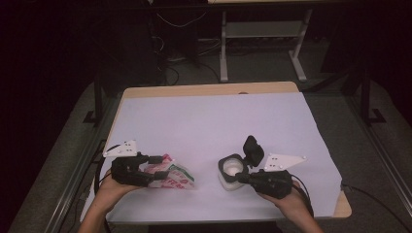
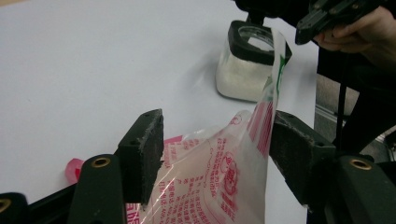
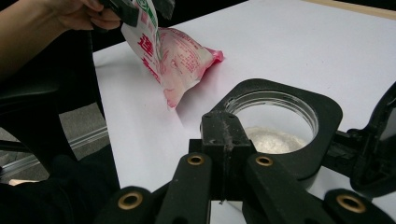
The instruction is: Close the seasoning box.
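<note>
A pale wooden worktop (image 1: 145,91) (covered by a white paper sheet (image 1: 209,126)) carries a pink-printed plastic bag (image 1: 171,176) and a clear black-rimmed jar (image 1: 230,173).

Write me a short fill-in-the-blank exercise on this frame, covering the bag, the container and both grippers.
1. The left gripper holds a plastic ____ printed in red.
2. The container has its black lid flipped ____.
3. Inside the container lies a ____ powder.
4. The right gripper's fingers are shut at the container's black ____.

Missing words: bag; open; white; rim
</note>
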The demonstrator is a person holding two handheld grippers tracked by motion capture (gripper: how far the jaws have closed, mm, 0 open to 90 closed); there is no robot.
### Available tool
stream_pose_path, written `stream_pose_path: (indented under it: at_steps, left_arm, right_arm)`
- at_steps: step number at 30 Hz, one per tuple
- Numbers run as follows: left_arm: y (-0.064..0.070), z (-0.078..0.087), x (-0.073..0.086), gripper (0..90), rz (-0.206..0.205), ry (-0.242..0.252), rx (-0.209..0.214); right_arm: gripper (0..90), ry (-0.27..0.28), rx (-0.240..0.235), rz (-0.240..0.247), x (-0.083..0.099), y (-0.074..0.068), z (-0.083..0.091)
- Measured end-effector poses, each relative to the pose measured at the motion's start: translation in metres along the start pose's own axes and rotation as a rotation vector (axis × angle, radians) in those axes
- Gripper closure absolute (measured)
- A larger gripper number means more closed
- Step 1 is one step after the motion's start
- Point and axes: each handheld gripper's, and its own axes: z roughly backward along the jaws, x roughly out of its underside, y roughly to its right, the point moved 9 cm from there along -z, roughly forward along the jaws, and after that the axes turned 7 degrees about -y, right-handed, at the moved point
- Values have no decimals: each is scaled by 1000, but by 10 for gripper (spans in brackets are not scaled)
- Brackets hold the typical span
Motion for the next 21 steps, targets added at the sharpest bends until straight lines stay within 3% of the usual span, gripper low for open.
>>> stream_pose_path:
  at_steps: [5,14,21]
  left_arm:
    - [-1,10,-3,356,9,31,-2]
    - [-12,12,3,338,26,27,-46]
    - [-31,19,10,269,31,32,-141]
  right_arm:
    - [899,-3,-1,-2,0,0,0]
    - [899,-4,2,-2,1,1,0]
    - [899,-7,21,-17,9,3,9]
